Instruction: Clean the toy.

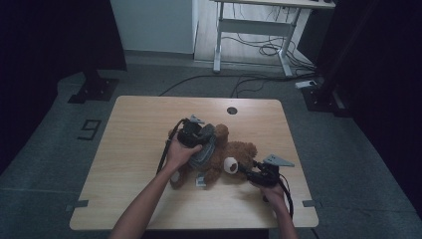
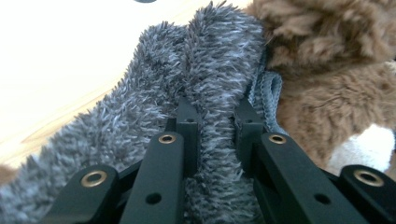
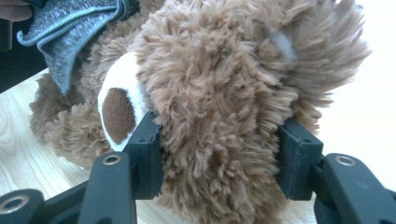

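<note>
At frame centre the fluffy brown plush bear [image 1: 234,157] lay lengthwise across the pale wooden table [image 1: 139,149], its head clamped by the right gripper [image 1: 251,172], while the left gripper [image 1: 199,137] pinched its fuzzy grey knitted garment [image 2: 205,60] at the opposite, leftward end.

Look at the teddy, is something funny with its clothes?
Yes. The grey fuzzy garment sits bunched and half off the teddy, which lies on its side on the table. The left gripper pinches a fold of it; the right gripper clamps the teddy's head.
</note>
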Action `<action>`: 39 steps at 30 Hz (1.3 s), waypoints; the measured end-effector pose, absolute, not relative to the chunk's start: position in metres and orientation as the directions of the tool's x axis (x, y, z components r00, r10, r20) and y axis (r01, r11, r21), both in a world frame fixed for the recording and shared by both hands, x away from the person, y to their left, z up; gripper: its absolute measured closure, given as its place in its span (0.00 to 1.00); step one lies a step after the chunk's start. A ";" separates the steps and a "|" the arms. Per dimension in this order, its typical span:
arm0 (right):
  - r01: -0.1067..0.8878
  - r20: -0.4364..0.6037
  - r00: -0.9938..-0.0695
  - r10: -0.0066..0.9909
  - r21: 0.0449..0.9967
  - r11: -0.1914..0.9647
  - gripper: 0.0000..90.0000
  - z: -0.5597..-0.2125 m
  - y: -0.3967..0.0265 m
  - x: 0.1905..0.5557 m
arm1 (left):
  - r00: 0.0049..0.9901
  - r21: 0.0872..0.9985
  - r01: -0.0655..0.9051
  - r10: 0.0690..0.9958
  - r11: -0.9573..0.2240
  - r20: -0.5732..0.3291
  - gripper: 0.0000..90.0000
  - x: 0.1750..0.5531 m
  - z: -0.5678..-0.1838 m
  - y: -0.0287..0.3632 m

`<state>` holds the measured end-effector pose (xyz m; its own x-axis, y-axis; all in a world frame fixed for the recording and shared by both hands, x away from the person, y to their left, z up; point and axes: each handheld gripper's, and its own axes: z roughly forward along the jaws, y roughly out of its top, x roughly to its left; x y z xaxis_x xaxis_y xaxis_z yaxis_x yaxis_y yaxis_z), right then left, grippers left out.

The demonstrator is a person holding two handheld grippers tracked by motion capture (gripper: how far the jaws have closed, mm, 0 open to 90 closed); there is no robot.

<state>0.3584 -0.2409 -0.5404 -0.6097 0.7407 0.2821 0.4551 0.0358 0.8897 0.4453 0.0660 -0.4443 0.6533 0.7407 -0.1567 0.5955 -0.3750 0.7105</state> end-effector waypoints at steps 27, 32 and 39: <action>0.471 0.312 -0.595 0.740 0.882 0.007 0.49 -0.543 -0.242 0.359 | 0.625 0.757 0.537 0.779 -0.372 -0.060 0.86 0.426 -0.429 0.113; 0.468 0.310 -0.597 0.740 0.884 0.007 0.49 -0.543 -0.242 0.359 | 0.683 0.765 0.499 0.728 -0.408 -0.057 0.86 0.425 -0.421 0.070; 0.471 0.313 -0.596 0.740 0.882 0.006 0.49 -0.543 -0.242 0.359 | 0.696 0.720 0.538 0.713 -0.438 -0.086 0.85 0.436 -0.442 0.039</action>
<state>0.3590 -0.2424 -0.5430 -0.5957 0.7397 0.3129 0.4713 0.0064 0.8820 0.4360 0.0388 -0.4415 0.6956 0.7132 -0.0860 0.5382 -0.4381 0.7200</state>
